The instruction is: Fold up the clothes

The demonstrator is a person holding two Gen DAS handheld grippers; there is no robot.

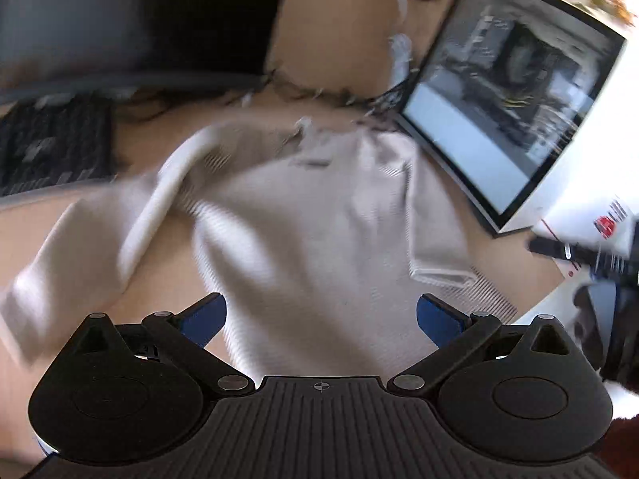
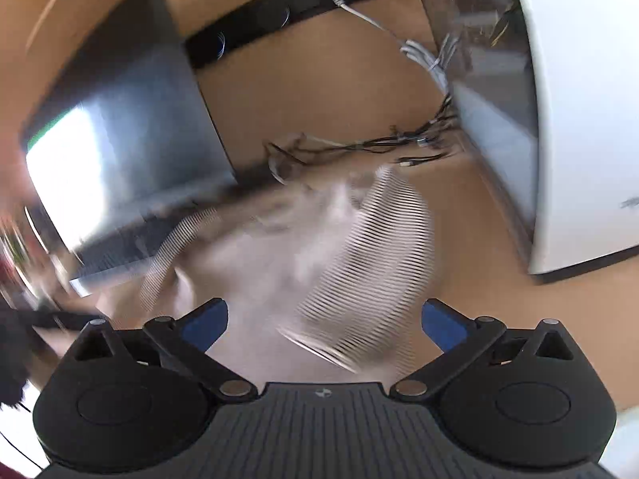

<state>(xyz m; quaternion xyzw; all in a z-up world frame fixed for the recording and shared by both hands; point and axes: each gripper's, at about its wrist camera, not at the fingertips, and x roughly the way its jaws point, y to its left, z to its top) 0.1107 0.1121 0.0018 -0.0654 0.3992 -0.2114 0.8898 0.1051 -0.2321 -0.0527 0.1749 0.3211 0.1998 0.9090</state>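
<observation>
On the tan desk [image 1: 335, 32] in front of you lay the cream ribbed garment [image 1: 303, 215], spread out and rumpled, one sleeve folded across its body, its far edge near a tangle of dark cables [image 2: 399, 145]. Your left gripper [image 1: 321, 313] hung above its near edge with the blue pads spread wide and nothing between them. Your right gripper [image 2: 325, 315] was likewise splayed fully apart over the blurred cloth, gripping nothing. A keyboard [image 1: 52, 147] sat to one side, a monitor [image 1: 515, 92] to the other.
</observation>
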